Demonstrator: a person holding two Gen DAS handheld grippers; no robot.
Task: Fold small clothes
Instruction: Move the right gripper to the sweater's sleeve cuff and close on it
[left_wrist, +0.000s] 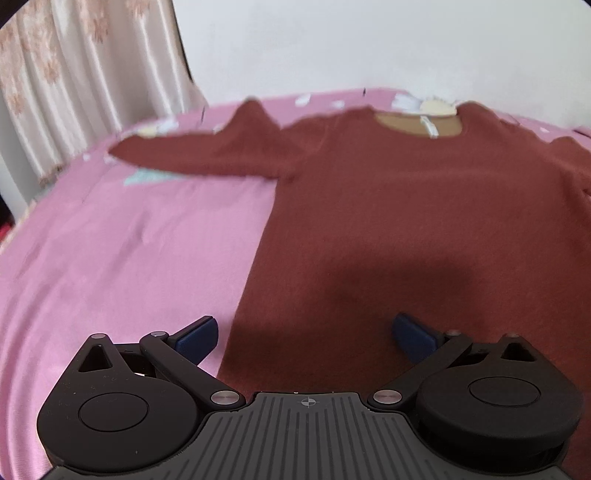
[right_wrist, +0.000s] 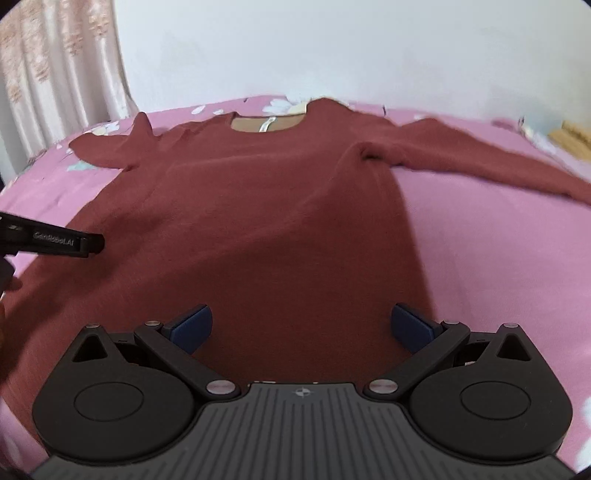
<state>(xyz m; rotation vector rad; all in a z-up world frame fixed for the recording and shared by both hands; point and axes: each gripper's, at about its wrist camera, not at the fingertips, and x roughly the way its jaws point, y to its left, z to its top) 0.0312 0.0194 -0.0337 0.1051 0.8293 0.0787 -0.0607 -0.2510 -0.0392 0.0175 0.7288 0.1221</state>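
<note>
In the left wrist view, the left hand-held gripper (left_wrist: 306, 334) hangs released over the hem of the rust-red sweater (left_wrist: 406, 221), spread flat on the pink bed (left_wrist: 110, 258), one sleeve (left_wrist: 192, 153) reaching toward ten o'clock. In the right wrist view, the right hand-held gripper (right_wrist: 301, 326) is also released above the hem, the other sleeve (right_wrist: 480, 162) pointing to two o'clock.

Two low, close wrist views from the hem end, both facing the same sweater (left_wrist: 406, 206) neckline.

A sweater (right_wrist: 258, 221) lies flat on the bed (right_wrist: 498, 258), sleeves spread left and right, neck away from me. My left gripper (left_wrist: 304, 334) hangs over its left hem, my right gripper (right_wrist: 301, 325) over its right; a curtain (left_wrist: 74, 81) stands behind left.
</note>
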